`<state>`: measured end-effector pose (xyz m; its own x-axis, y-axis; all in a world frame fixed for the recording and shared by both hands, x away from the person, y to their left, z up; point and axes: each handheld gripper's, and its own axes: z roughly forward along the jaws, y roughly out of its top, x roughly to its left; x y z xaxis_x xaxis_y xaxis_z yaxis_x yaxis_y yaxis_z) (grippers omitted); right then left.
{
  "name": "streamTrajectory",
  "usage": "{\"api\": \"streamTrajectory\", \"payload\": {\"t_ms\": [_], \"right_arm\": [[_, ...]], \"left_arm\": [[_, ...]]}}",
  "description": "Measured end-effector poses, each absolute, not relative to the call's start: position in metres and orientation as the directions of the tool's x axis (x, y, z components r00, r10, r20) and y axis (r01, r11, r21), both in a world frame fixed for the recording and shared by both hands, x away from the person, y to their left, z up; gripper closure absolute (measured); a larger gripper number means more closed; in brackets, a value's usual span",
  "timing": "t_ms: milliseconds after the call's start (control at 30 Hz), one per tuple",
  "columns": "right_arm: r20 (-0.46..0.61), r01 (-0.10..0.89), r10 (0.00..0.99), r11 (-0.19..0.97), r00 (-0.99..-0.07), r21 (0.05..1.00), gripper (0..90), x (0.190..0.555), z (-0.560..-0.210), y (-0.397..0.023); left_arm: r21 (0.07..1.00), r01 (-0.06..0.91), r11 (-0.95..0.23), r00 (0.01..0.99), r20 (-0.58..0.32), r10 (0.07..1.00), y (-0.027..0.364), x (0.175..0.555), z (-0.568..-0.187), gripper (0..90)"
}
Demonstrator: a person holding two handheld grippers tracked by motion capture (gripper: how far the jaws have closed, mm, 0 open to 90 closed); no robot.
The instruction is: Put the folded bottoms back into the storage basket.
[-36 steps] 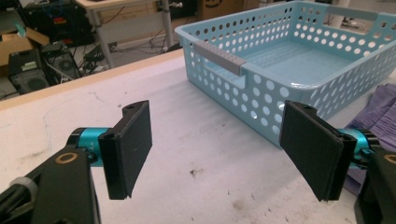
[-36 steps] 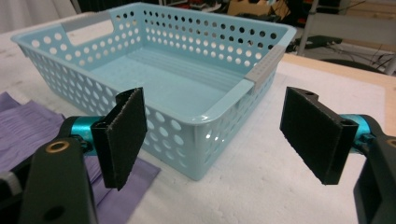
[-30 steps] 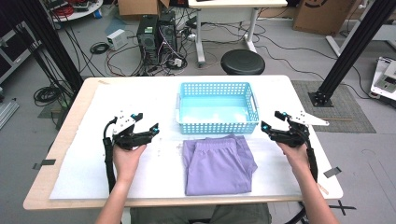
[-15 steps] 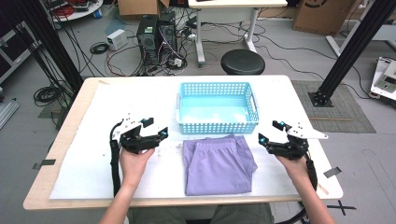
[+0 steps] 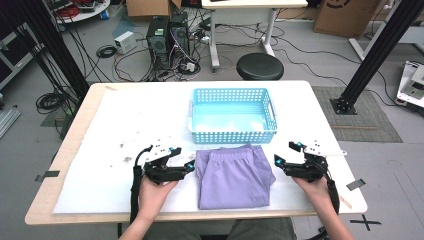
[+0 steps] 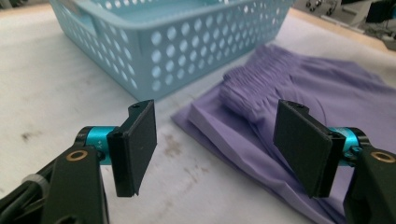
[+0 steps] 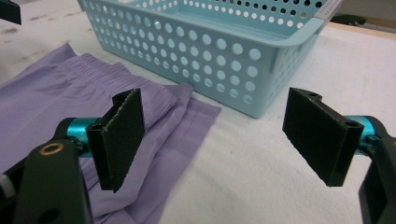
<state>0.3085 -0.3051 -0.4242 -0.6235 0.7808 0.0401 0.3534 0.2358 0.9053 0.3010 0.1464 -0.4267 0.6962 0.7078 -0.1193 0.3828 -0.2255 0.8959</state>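
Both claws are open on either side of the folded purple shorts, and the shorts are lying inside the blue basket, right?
Not quite. Both the left claw and right claw are open on either side of the folded purple shorts, but the shorts lie on the table in front of the blue basket, not inside it. The high view shows this.

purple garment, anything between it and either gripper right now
Nothing visible does. The folded purple garment lies flat on the table, with the left gripper open at its left edge and the right gripper open at its right edge. The blue basket sits behind it, out of their way.
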Motion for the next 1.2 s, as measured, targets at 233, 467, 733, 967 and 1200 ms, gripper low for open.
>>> {"api": "streamTrajectory", "payload": {"t_ms": [233, 467, 733, 967, 1200], "right_arm": [[-0.006, 0.327, 0.762, 0.285, -0.647, 0.901, 23.4, 0.297, -0.428, -0.298], [-0.021, 0.341, 0.776, 0.301, -0.63, 0.891, 24.5, 0.286, -0.433, -0.292], [0.039, 0.38, 0.764, 0.275, -0.644, 0.883, 20.4, 0.282, -0.437, -0.278], [0.079, 0.433, 0.746, 0.293, -0.662, 0.852, 20.3, 0.284, -0.44, -0.268], [0.107, 0.513, 0.77, 0.309, -0.63, 0.801, 20.3, 0.287, -0.444, -0.265]], "left_arm": [[0.886, 0.395, -0.243, 0.701, -0.12, 0.703, 0.139, 0.292, -0.435, 30.2], [0.886, 0.385, -0.259, 0.715, -0.109, 0.691, 0.129, 0.281, -0.435, 30.2], [0.868, 0.403, -0.289, 0.727, -0.112, 0.678, 0.111, 0.276, -0.439, 30.2], [0.843, 0.446, -0.301, 0.706, -0.124, 0.697, 0.11, 0.278, -0.442, 30.2], [0.808, 0.496, -0.317, 0.698, -0.155, 0.699, 0.107, 0.28, -0.446, 30.2]]}}
